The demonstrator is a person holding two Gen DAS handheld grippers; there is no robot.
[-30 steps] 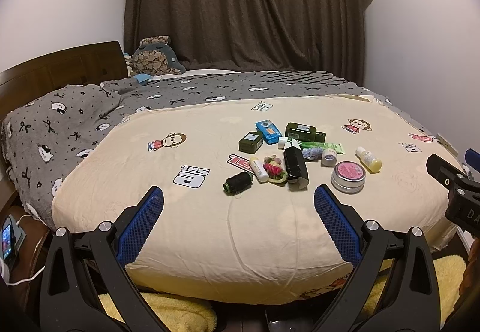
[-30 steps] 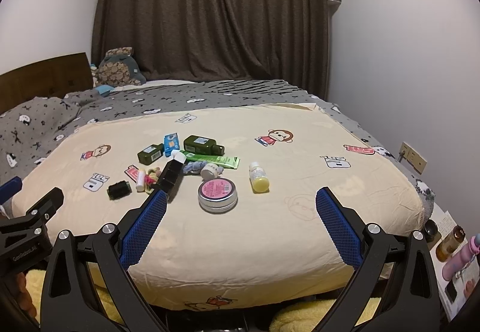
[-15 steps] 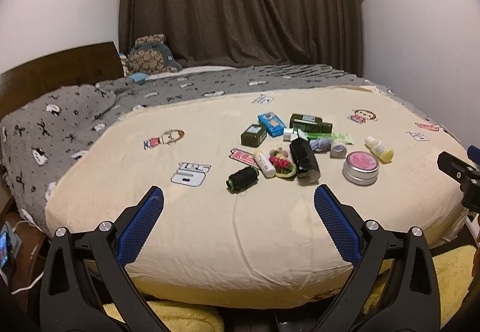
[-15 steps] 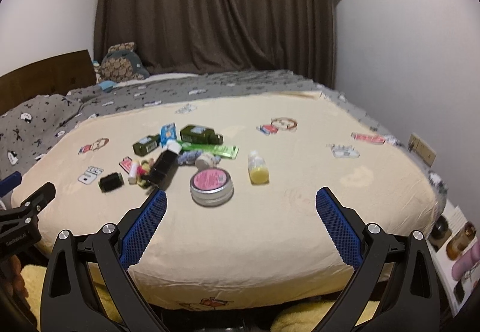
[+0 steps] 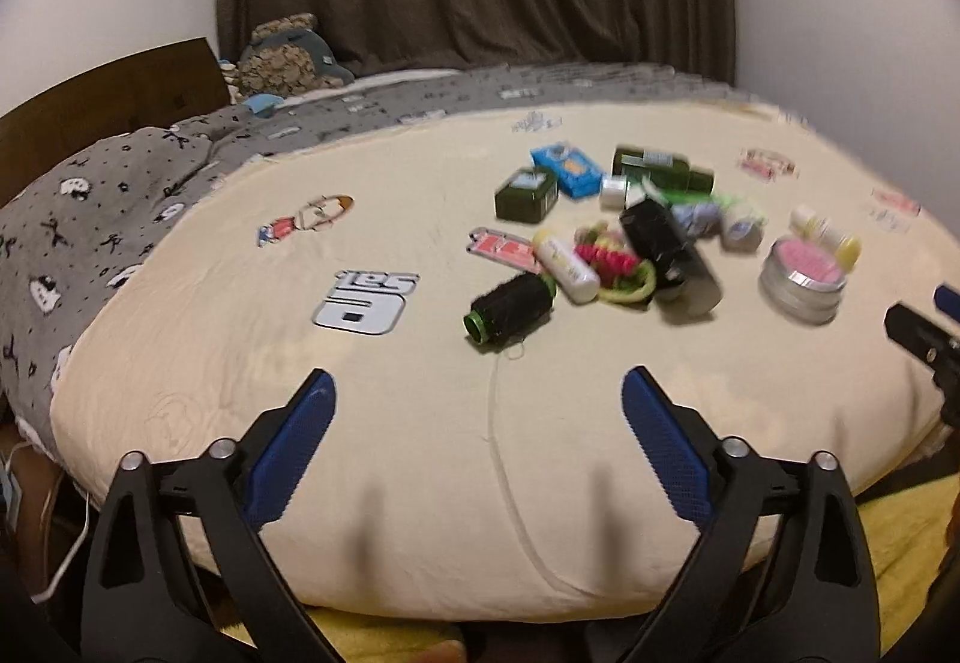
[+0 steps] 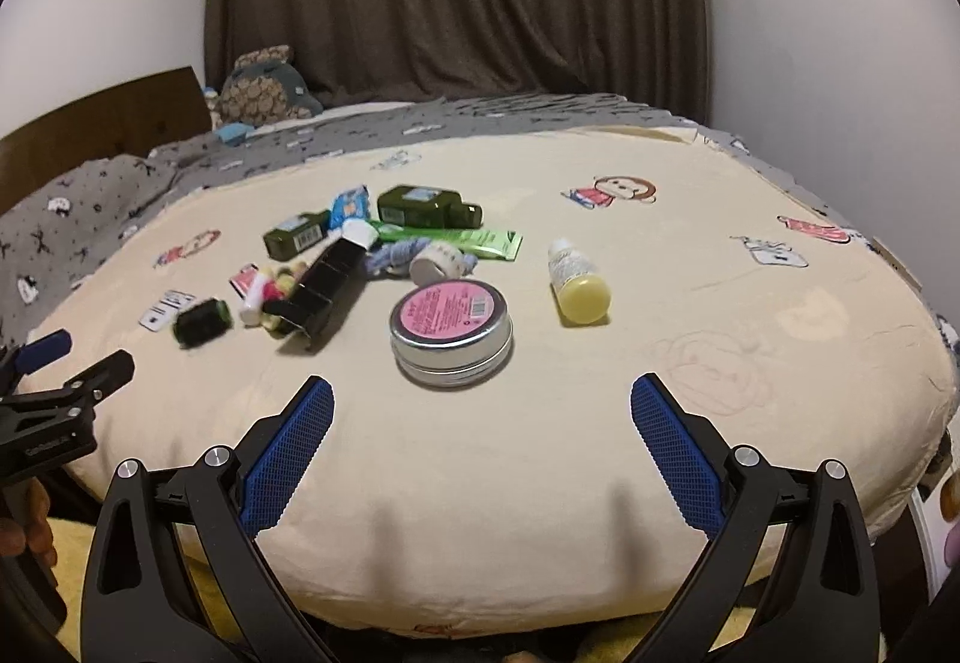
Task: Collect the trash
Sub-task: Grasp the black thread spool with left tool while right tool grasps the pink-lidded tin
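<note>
Here the trash is a loose clutter near the middle of the cream cartoon-print bedspread: a round silver tin with a pink label, a small yellow-filled plastic bottle, a black thread spool with a green core, dark green bottles (others overlap them). The right gripper gapes empty just short of the tin; the left gripper, jaws just eased inward with nothing between them, faces the spool. Best to take the outlying pieces first, straddling each squarely before squeezing.
</note>
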